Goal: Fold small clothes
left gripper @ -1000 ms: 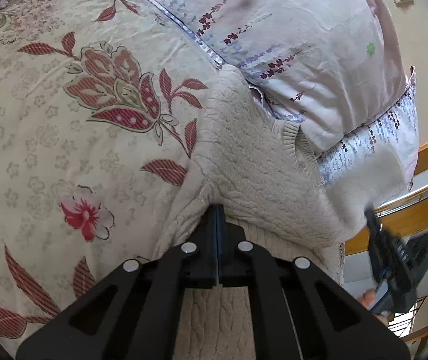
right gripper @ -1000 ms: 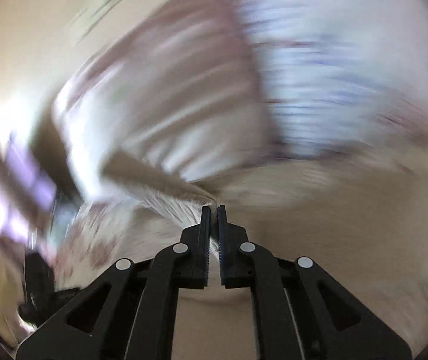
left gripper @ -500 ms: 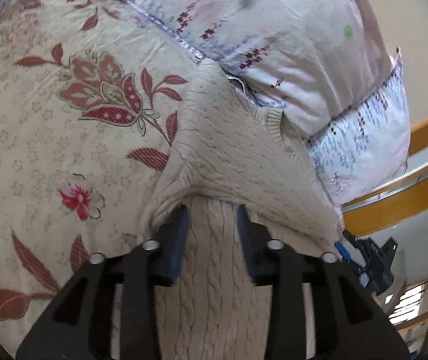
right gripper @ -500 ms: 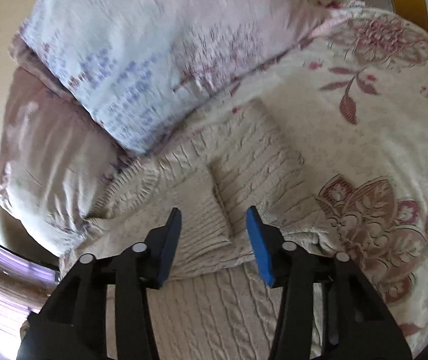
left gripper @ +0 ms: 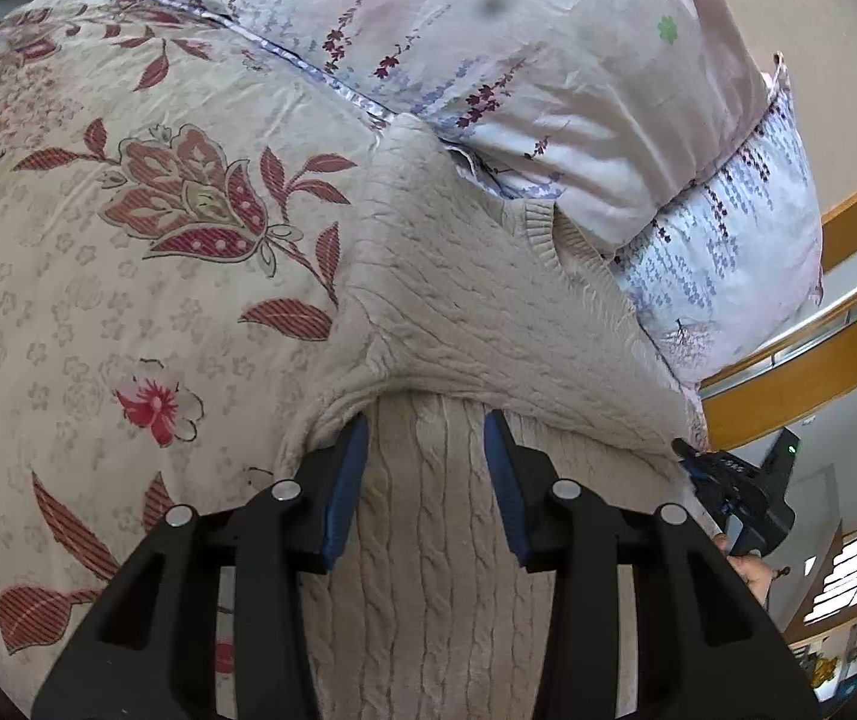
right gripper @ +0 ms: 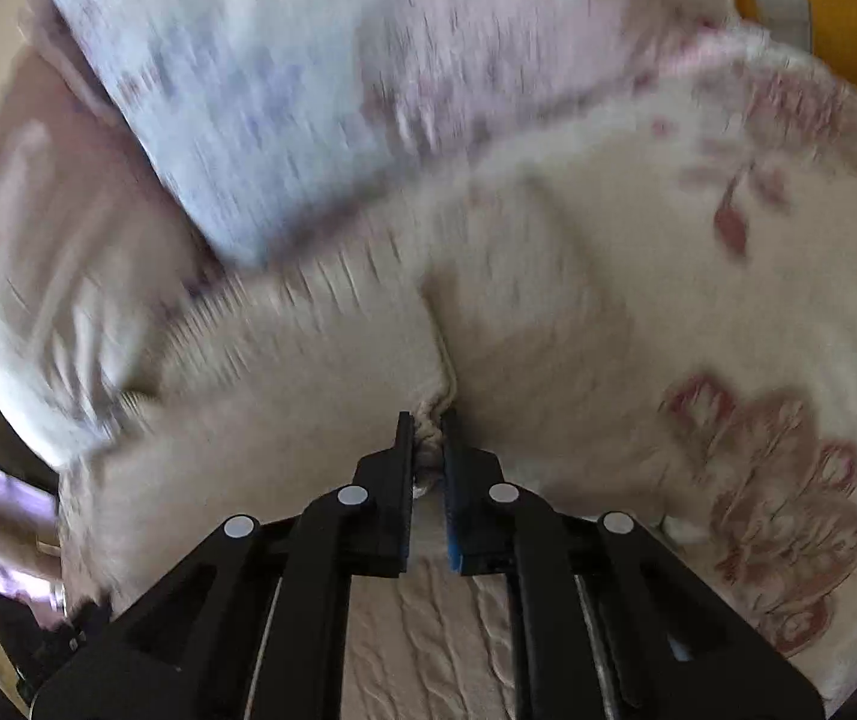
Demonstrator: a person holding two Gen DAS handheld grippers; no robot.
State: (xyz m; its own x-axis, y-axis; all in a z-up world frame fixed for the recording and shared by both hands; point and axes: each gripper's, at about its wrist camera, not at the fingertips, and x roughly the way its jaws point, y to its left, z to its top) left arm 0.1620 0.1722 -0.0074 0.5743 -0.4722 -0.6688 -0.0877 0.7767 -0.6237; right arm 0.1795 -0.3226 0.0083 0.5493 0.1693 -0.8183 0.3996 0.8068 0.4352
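1. My left gripper (left gripper: pixel 425 468) hung open over the cream sweater (left gripper: pixel 488 312) lying on the bed (left gripper: pixel 98 300).
2. My right gripper (right gripper: pixel 427 450) pinched a sweater fold at twelve o'clock.
3. Sleeves looked folded; halving remained.

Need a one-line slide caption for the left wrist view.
Open left tongs hover over a folded cream cable-knit sweater on a floral bedspread.

Floral bedspread (left gripper: pixel 146 264) with red flowers, two pale floral pillows (left gripper: pixel 548 60) stacked at its head, wooden headboard rail (left gripper: pixel 800 372) behind, beige wall (left gripper: pixel 836 30).
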